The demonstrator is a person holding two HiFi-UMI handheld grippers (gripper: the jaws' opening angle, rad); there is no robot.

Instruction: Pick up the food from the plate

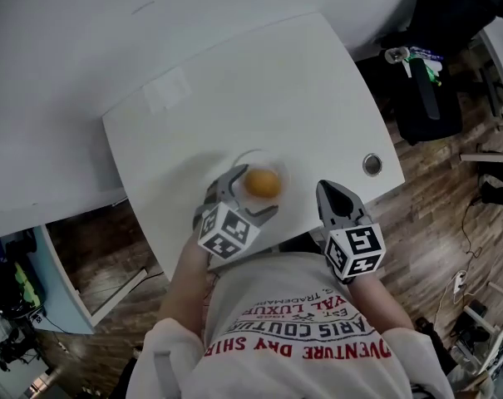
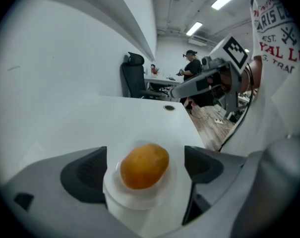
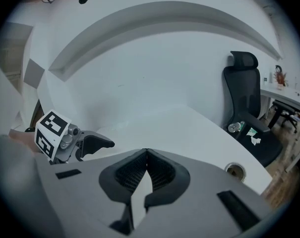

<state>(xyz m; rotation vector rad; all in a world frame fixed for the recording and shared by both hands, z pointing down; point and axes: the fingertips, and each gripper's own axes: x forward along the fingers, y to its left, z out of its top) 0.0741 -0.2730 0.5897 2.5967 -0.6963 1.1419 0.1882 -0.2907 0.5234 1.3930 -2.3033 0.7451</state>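
An orange, egg-shaped piece of food lies on a small white plate near the front edge of the white table. My left gripper is open, one jaw on either side of the food, and its dark pads stand apart from it with a gap on both sides. To the right of the plate, at the table's edge, my right gripper is shut, pads together with nothing between them.
A round cable grommet sits in the table's right front corner. A black office chair stands beyond the table's right side. A white wall or counter edge runs behind the table. A person stands far off at another desk.
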